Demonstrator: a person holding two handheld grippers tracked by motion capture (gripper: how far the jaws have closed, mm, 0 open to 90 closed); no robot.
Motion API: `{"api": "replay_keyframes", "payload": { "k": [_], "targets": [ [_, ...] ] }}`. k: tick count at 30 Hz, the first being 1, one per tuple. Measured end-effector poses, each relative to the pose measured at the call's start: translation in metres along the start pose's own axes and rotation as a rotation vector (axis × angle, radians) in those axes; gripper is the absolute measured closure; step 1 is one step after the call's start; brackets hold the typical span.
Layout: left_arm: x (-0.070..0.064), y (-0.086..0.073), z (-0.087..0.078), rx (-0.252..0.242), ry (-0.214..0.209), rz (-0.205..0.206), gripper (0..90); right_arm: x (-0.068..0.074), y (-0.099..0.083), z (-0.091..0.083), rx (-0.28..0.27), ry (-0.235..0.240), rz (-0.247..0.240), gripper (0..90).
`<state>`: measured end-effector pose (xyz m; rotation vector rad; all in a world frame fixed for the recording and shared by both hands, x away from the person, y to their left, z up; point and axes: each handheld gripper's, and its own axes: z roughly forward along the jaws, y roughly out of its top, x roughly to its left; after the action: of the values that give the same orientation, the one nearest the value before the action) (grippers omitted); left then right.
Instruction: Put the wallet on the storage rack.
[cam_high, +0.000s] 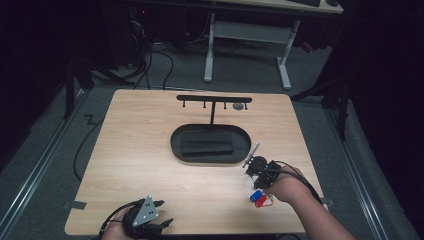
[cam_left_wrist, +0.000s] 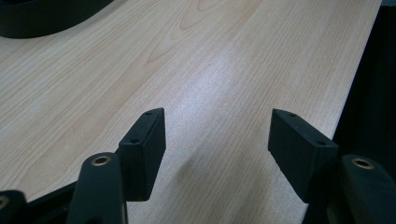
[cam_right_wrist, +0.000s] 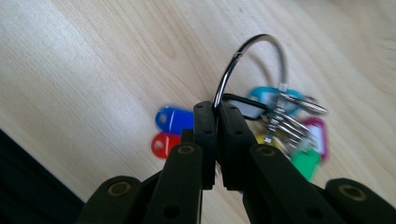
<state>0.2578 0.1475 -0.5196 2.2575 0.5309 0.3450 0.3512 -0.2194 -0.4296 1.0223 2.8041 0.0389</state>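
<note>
A large metal key ring (cam_right_wrist: 243, 60) carries several keys and coloured tags: blue (cam_right_wrist: 173, 119), red (cam_right_wrist: 162, 143), teal, green and pink. My right gripper (cam_right_wrist: 217, 112) is shut on the ring's wire, low over the table at the front right (cam_high: 260, 182). The blue and red tags (cam_high: 258, 198) lie on the wood beside that hand. My left gripper (cam_left_wrist: 217, 126) stands open over bare wood at the table's front left corner (cam_high: 155, 212), nothing between its jaws. A black T-shaped hook stand (cam_high: 214, 100) rises behind a black oval tray (cam_high: 177, 145).
The oval tray holds a dark rectangular pad (cam_high: 207, 142). A small grey disc (cam_high: 239, 106) lies near the stand's right end. The table's front edge (cam_high: 200, 234) runs just below both hands. A white-legged desk (cam_high: 247, 35) stands on the floor beyond.
</note>
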Motion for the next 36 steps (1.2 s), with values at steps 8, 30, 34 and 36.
{"api": "replay_keyframes", "payload": {
  "k": [8,30,34,36],
  "targets": [
    [0.000,0.000,0.000,0.003,-0.001,0.002,37.4,-0.005,-0.008,-0.036,0.002,-0.069,-0.027,87.6],
    [0.002,-0.003,-0.001,-0.006,0.004,-0.017,37.5,-0.014,-0.008,-0.081,-0.030,0.007,-0.015,88.0],
    [0.003,-0.004,-0.002,-0.007,0.000,-0.021,37.5,-0.016,-0.008,-0.090,-0.043,0.032,-0.004,88.0],
    [0.003,-0.004,-0.002,-0.009,0.001,-0.024,37.5,-0.018,-0.008,-0.093,-0.052,0.035,0.005,87.9]
  ]
}}
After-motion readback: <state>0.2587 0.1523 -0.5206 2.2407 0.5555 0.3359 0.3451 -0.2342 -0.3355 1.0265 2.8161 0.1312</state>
